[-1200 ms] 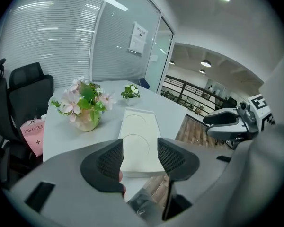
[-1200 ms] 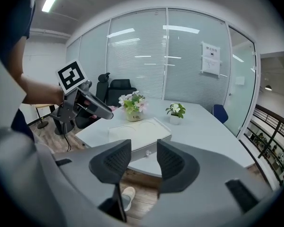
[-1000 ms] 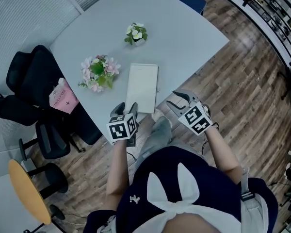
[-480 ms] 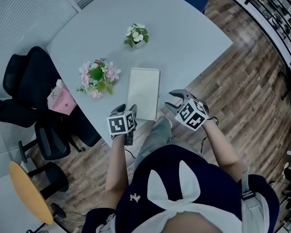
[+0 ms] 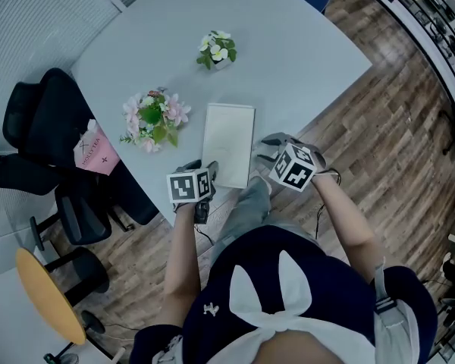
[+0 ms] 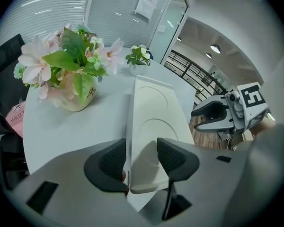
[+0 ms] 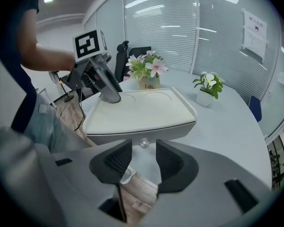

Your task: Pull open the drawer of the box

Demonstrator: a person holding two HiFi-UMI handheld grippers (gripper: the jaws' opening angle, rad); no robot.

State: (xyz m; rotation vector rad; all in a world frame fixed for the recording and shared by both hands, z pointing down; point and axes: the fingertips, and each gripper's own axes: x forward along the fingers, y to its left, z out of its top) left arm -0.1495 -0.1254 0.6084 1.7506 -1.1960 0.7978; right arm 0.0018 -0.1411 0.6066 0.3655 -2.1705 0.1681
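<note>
A flat white box [image 5: 229, 144] lies near the table's front edge. My left gripper [image 5: 203, 167] straddles its near left corner [image 6: 142, 183]. The jaws stand apart, one pad beside the side wall and the other over the lid [image 6: 154, 112]. My right gripper [image 5: 264, 149] faces the box's grey drawer front [image 7: 146, 130]. The small shiny knob [image 7: 143, 142] sits just beyond its fingertips, in line with the gap. Its jaws have just been closing, but the pads do not touch the knob. The right gripper view also shows the left gripper [image 7: 109, 96] resting on the lid's far corner.
A pot of pink flowers [image 5: 152, 116] stands left of the box, a small white-flowered plant [image 5: 216, 50] behind it. Black office chairs [image 5: 38, 127] and a pink bag [image 5: 97, 152] are left of the table [image 5: 303, 59]. Wooden floor [image 5: 379, 142] lies to the right.
Both grippers have sunk toward the box. The right one has moved left up to the box's near right side. The left one has settled at the near left corner.
</note>
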